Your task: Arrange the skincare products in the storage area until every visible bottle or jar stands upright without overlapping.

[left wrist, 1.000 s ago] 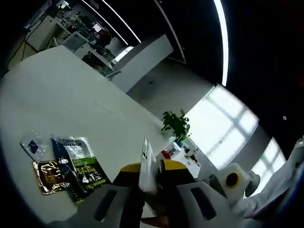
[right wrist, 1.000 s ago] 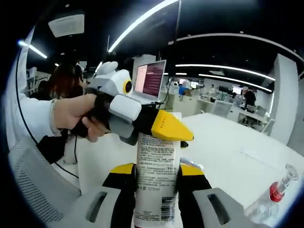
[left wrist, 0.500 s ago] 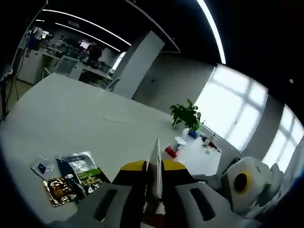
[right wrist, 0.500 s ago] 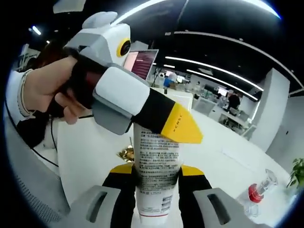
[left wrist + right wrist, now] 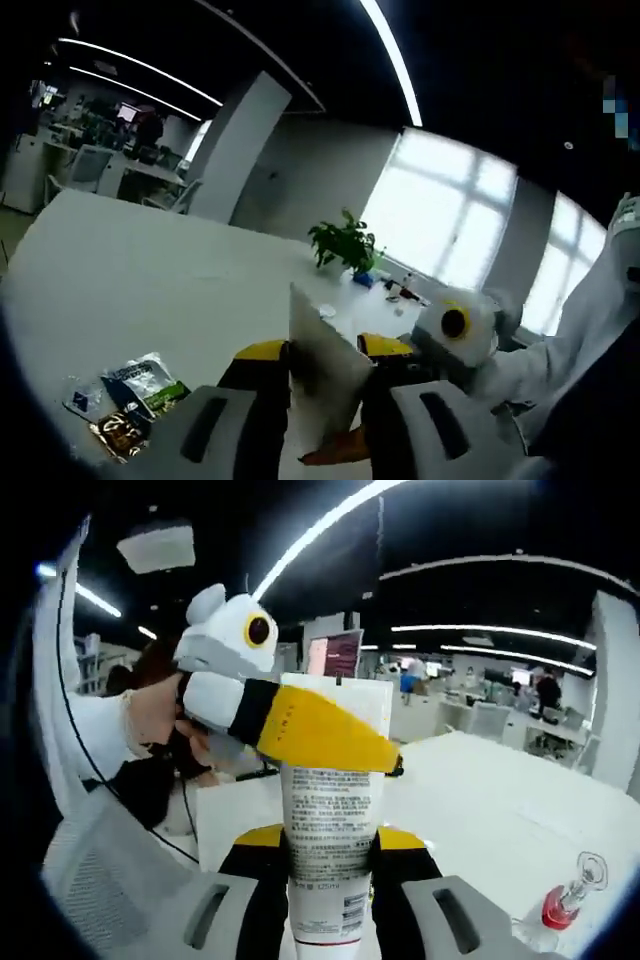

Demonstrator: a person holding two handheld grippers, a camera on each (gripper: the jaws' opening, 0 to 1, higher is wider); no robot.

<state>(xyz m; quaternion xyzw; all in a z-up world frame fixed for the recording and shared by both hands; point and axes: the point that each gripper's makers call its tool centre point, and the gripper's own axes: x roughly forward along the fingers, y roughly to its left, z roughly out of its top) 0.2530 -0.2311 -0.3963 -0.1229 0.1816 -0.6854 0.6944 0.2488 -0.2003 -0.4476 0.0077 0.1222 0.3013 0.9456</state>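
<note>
A white tube (image 5: 328, 820) with small printed text stands upright between the jaws of my right gripper (image 5: 330, 842), which is shut on its lower part. My left gripper (image 5: 325, 742) comes in from the left, held by a hand (image 5: 165, 730), and its yellow jaw lies across the tube's flat upper end. In the left gripper view that flat end of the tube (image 5: 325, 385) sits between the yellow jaws of my left gripper (image 5: 323, 350), broad face showing. The right gripper (image 5: 455, 328) is close behind on the right.
Several sachets (image 5: 130, 400) lie on the white table (image 5: 150, 280) at lower left. A potted plant (image 5: 345, 242) stands at the table's far end. A small glass bottle of red liquid (image 5: 568, 898) is at lower right, and a laptop (image 5: 335, 655) stands behind.
Both views have swung with the hands. The tube's flat end, seen edge-on half a second ago, now shows its broad face between the left jaws. Both grippers still hold the tube.
</note>
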